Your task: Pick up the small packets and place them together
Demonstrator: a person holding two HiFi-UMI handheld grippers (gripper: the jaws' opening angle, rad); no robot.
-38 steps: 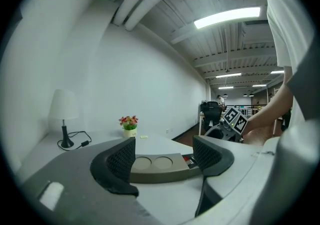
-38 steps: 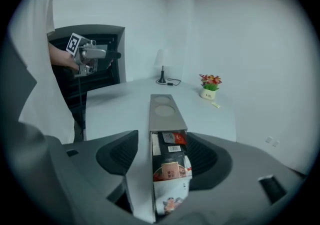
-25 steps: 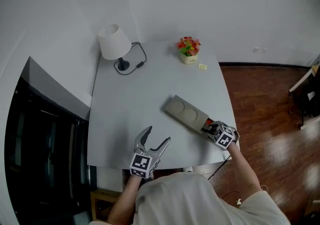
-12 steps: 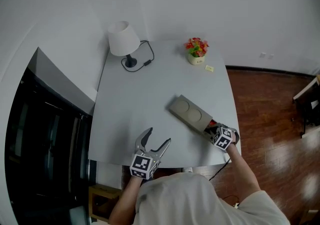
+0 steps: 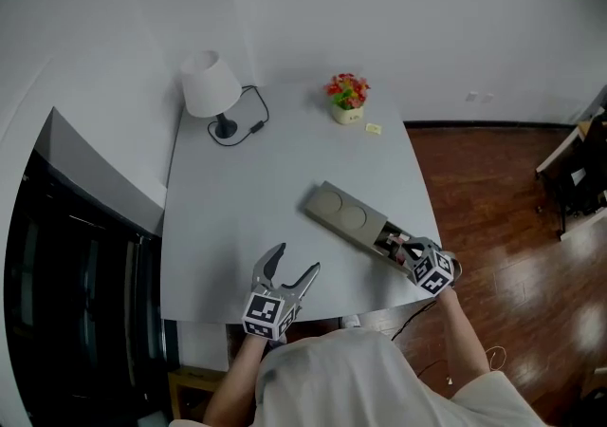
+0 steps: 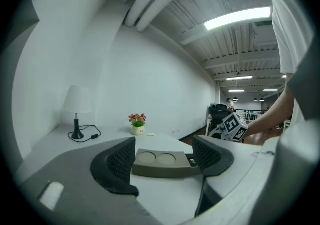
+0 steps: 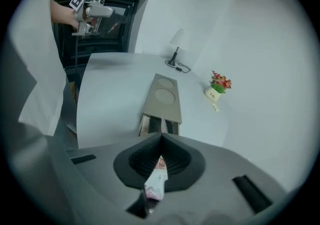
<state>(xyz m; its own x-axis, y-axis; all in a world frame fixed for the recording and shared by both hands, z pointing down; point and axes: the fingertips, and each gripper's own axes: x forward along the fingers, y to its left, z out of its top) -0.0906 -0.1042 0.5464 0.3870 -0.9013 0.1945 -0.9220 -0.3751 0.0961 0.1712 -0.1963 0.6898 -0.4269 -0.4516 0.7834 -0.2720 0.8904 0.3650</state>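
A flat grey box (image 5: 346, 216) with two round recesses lies slantwise on the white table (image 5: 247, 216). Its near end (image 5: 387, 243) is open, and small packets show inside it. My right gripper (image 5: 410, 250) hovers just over that open end, shut on a small white and pink packet (image 7: 156, 181) that hangs out behind the jaws. The right gripper view looks down on the box (image 7: 164, 96) and its open compartment (image 7: 157, 125). My left gripper (image 5: 295, 262) stands open near the table's front edge with nothing between its fingers. The box (image 6: 160, 161) lies beyond those jaws.
A white lamp (image 5: 211, 88) with a black cable stands at the back left. A small flower pot (image 5: 347, 98) and a yellow slip (image 5: 374, 129) sit at the back right. Wooden floor lies to the right of the table, a dark cabinet to its left.
My right gripper has lifted a little from the box's open end. The left gripper has kept its place. The head view has shifted slightly.
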